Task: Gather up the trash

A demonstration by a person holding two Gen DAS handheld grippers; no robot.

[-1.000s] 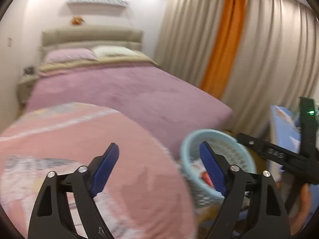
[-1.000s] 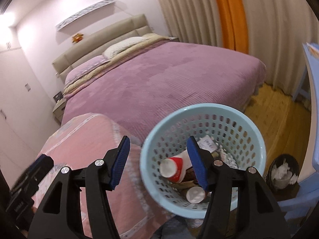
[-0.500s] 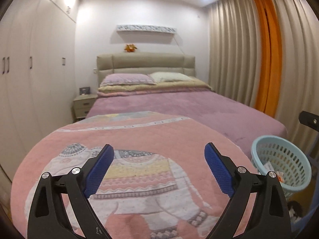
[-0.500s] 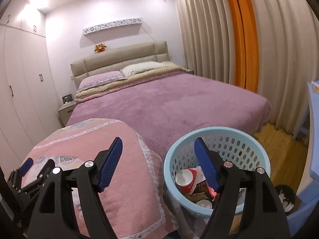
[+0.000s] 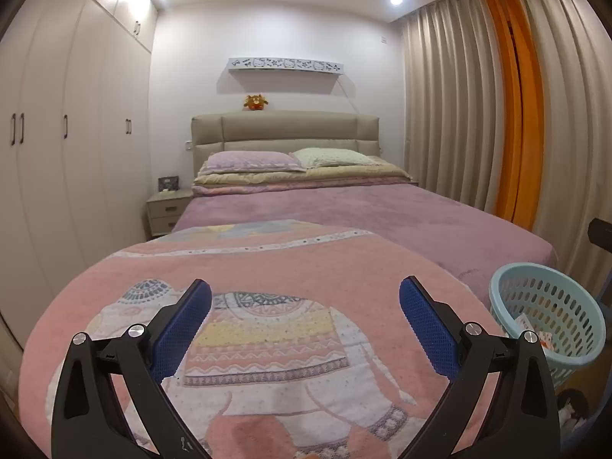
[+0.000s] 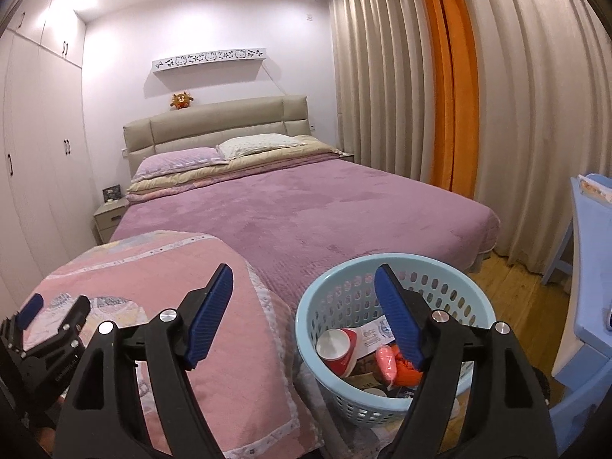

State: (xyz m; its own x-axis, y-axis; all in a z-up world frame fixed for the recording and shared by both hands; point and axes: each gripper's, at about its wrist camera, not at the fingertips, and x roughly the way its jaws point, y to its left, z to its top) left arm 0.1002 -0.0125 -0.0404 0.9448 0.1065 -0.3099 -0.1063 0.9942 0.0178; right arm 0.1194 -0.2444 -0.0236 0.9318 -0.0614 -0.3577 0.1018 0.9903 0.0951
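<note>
L tongs (image 5: 305, 319) opening, empty; basket (image 6: 313, 306) holds maybe 2 cups.

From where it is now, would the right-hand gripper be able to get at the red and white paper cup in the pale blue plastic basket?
Probably yes: the right gripper is open and empty, and the cup lies uncovered on top.

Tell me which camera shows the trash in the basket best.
The right wrist view: it looks down into the basket, showing a red cup, paper and pink wrappers. The left wrist view catches the basket at the right edge, with only scraps visible inside.
</note>
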